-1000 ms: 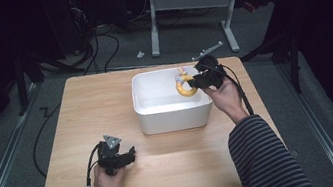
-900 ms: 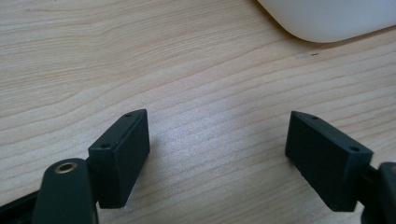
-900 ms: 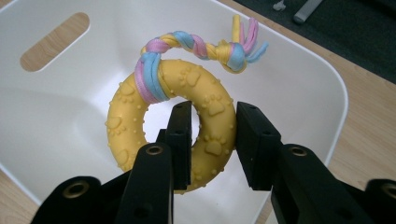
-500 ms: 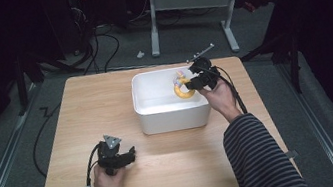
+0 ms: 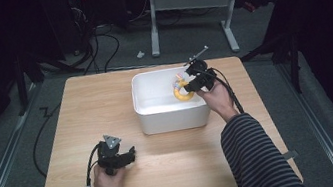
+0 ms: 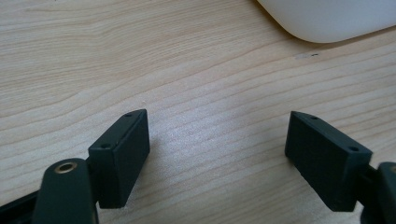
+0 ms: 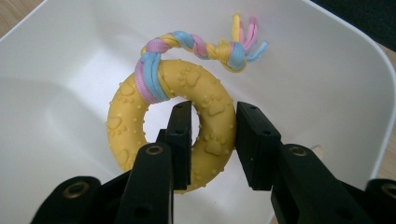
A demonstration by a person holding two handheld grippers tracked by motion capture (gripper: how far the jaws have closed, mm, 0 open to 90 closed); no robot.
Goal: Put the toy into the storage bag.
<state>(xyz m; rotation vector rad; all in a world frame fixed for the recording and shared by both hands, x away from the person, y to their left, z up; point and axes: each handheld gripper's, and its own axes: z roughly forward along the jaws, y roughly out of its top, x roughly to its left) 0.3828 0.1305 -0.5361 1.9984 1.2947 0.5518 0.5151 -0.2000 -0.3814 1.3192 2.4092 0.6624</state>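
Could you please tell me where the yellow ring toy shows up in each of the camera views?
High view: yellow ring toy at the right end of the white tub, in the right gripper.
Right gripper view: centre, yellow ring toy clamped between the jaws.
Left gripper view: not in it.
Shared landmark: the white tub.

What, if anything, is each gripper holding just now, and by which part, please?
The right gripper is shut on the yellow ring toy, clamping the ring's wall, one jaw through its hole, over the white tub. The left gripper is open, holding nothing.
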